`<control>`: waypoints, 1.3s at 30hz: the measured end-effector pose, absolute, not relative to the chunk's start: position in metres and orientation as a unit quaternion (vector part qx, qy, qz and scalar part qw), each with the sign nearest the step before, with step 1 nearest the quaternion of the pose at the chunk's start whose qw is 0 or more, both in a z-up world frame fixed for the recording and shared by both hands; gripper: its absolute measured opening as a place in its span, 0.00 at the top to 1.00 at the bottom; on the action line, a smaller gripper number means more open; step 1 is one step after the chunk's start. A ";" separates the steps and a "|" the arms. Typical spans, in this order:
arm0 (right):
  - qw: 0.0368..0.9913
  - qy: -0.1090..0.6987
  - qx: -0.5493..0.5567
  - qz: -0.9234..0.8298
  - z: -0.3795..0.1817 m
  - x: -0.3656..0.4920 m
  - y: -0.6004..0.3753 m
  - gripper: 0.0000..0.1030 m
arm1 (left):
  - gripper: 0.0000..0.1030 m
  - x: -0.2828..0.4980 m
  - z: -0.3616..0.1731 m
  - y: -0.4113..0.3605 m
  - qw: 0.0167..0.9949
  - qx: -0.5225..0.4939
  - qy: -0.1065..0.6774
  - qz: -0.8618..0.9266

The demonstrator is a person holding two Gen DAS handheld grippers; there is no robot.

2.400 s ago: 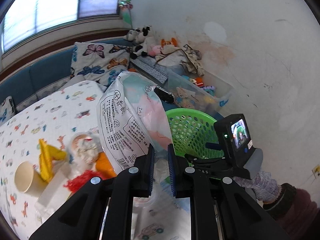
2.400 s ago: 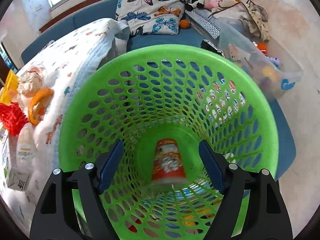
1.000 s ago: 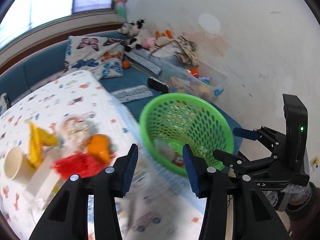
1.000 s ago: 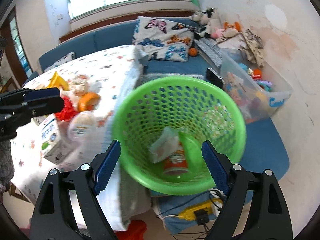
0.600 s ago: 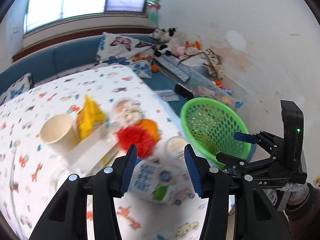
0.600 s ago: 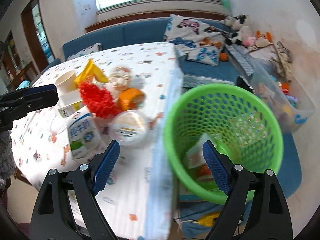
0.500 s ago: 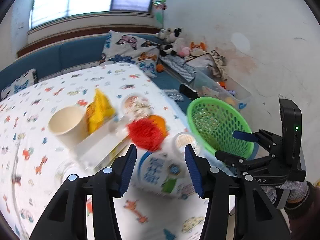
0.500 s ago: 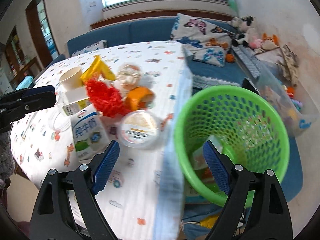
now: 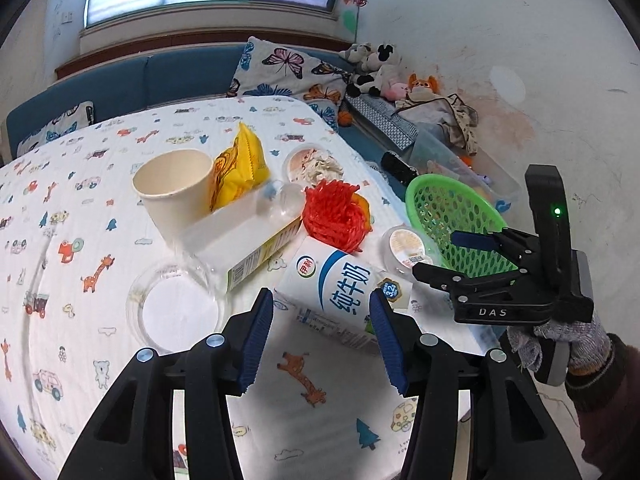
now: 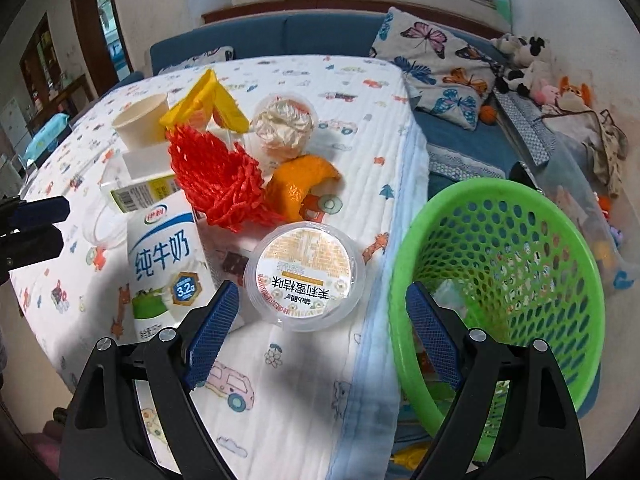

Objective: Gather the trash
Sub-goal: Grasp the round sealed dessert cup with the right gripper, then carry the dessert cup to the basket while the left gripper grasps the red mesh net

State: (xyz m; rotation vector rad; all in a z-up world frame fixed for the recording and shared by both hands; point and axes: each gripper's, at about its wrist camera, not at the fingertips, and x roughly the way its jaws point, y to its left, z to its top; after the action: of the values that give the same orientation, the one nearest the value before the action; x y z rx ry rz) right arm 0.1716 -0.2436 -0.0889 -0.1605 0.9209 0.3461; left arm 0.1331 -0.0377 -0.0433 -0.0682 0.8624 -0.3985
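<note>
1. The left gripper (image 9: 322, 334) hangs over the table (image 9: 72, 264) with its jaws apart and nothing between the pads; the milk carton (image 9: 340, 292) lies flat just beyond its fingertips.
2. The right gripper (image 10: 324, 344) also has its jaws wide apart and holds nothing; the round plastic cup with a printed lid (image 10: 305, 276) sits on the table just in front of it.
3. The green basket (image 10: 504, 280) stands to the right of the table edge, lower than the tabletop, with some wrappers inside.
4. The red mesh net (image 10: 218, 184) lies behind the milk carton, and the orange peel (image 10: 298, 188) touches its right side.
5. Farther away are the paper cup (image 9: 176, 192), the yellow bag (image 9: 240, 168) and a clear cup with crumpled tissue (image 10: 286, 126).
6. A gloved hand (image 9: 576, 344) holds the right gripper at the right side of the left view.
</note>
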 end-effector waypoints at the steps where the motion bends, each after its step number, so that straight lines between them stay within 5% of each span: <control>1: 0.878 0.442 -0.080 0.167 -0.090 0.172 -0.243 0.17 | 0.53 0.134 -0.044 -0.037 0.889 -0.034 0.416 -0.191; 31: 0.860 0.472 -0.093 0.168 -0.107 0.201 -0.238 0.13 | 0.53 0.159 -0.046 -0.044 0.888 -0.029 0.417 -0.190; 39: 0.856 0.479 -0.084 0.177 -0.109 0.199 -0.238 0.33 | 0.53 0.174 -0.051 -0.053 0.886 -0.024 0.422 -0.194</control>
State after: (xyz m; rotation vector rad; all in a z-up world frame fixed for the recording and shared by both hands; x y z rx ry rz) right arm 0.1994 -0.2381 -0.1095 -0.1771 1.0062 0.3725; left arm 0.1735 -0.0528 -0.0509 -0.0492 0.8768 -0.4033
